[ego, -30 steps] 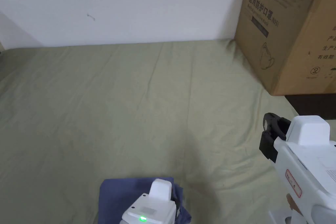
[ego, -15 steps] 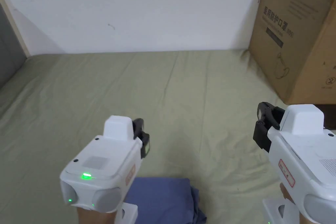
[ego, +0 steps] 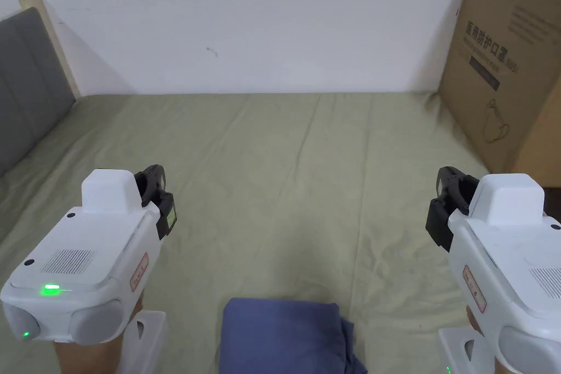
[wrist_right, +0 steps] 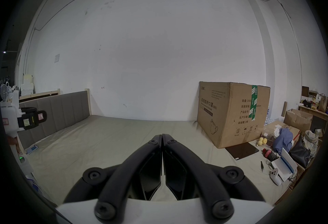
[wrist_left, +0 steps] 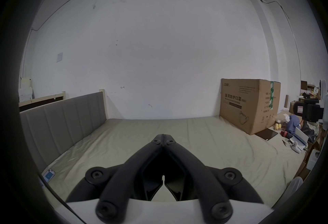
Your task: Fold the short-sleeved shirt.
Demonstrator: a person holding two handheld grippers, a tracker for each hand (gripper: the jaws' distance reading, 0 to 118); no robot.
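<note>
Spreading wide under everything, the bed's olive sheet (ego: 285, 183) carries a large cardboard box (ego: 509, 57) at its far right corner and the blue short-sleeved shirt (ego: 285, 337), lying as a compact folded bundle at the near edge, between the two grippers and touching neither. Its right side looks looser, with layers bulging out, so I judge a careless nudge or regrasp there could spill the fold open. Both the left gripper (wrist_left: 163, 136) and right gripper (wrist_right: 162, 135) hover with jaws pressed together, empty.
</note>
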